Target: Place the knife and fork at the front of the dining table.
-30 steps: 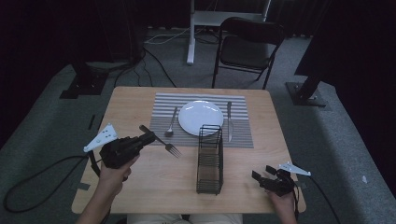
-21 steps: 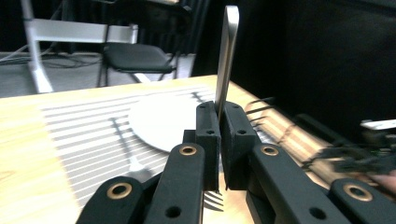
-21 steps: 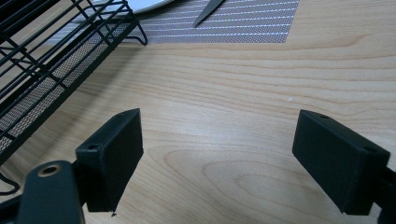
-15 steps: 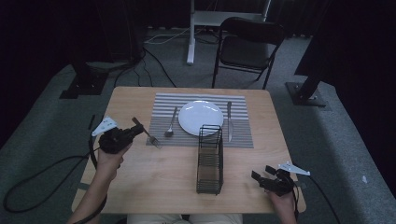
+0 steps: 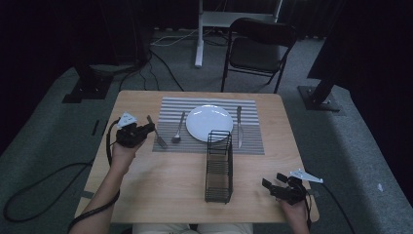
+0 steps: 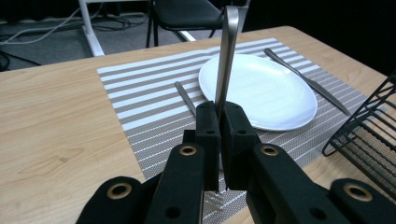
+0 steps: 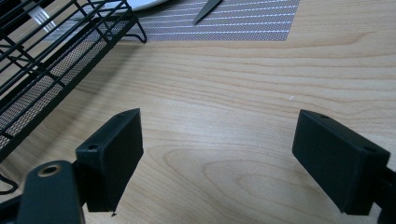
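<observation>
My left gripper [image 5: 150,129] [image 6: 219,120] is shut on a metal fork [image 5: 159,141] at the left edge of the striped placemat [image 5: 248,141]. In the left gripper view the fork's handle [image 6: 227,42] rises straight up out of the closed jaws. On the mat lie a spoon [image 5: 178,129] [image 6: 186,99], a white plate [image 5: 209,122] [image 6: 261,88] and a knife [image 5: 239,126] [image 6: 308,79]. My right gripper [image 5: 273,184] [image 7: 217,154] rests open over bare wood at the table's front right, with nothing between its jaws.
A black wire rack [image 5: 218,165] [image 6: 369,140] [image 7: 42,60] stands in the middle of the wooden table [image 5: 160,190], between the two grippers. A folding chair [image 5: 258,48] stands behind the table. Cables trail on the floor at the left.
My left gripper has carried the fork away from the person and a little lower, up to the mat's left edge. The right gripper has stayed put.
</observation>
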A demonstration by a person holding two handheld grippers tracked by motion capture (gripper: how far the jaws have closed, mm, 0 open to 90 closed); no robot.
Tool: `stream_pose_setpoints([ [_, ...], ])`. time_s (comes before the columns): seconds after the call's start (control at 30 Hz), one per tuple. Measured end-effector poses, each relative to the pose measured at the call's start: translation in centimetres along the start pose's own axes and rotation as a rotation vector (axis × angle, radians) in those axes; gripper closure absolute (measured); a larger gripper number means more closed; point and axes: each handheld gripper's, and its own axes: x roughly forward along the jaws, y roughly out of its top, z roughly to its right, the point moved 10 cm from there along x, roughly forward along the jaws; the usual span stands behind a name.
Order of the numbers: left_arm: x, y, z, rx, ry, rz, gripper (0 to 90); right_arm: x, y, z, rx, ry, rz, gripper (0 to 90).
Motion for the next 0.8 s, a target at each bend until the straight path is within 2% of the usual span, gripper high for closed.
stream_pose_setpoints([
  [0.23, 1.7, 0.5, -0.2, 0.008, -0.011, -0.011, 86.3, 0.0, 0.0, 0.0, 0.000, 0.000, -0.002, 15.7],
  [0.4, 3.3, 0.8, -0.6, -0.028, -0.012, 0.005, 86.0, 0.0, 0.0, 0.0, 0.001, 0.000, 0.001, 15.7],
  [0.43, 3.5, 0.7, -0.7, -0.024, -0.007, -0.002, 85.8, 0.0, 0.0, 0.0, 0.002, 0.000, 0.001, 15.7],
  [0.53, 4.7, -0.3, -0.9, -0.045, 0.002, -0.033, 85.5, 0.0, 0.0, 0.0, 0.000, 0.001, 0.002, 15.7],
  [0.67, 6.3, -2.5, -0.8, -0.035, 0.018, -0.098, 85.8, 0.0, 0.0, 0.0, 0.001, 0.001, 0.004, 15.7],
  [0.7, 6.7, -3.0, -0.9, -0.048, 0.013, -0.093, 86.2, 0.0, 0.0, 0.0, 0.002, 0.002, 0.005, 15.7],
  [0.73, 7.0, -3.5, -0.9, -0.083, -0.005, -0.098, 90.0, 0.0, 0.0, 0.0, 0.002, 0.002, 0.004, 15.7],
  [0.8, 7.5, -4.2, -1.1, -0.088, 0.001, -0.110, 90.0, 0.0, 0.0, 0.0, 0.001, 0.002, 0.005, 15.7],
])
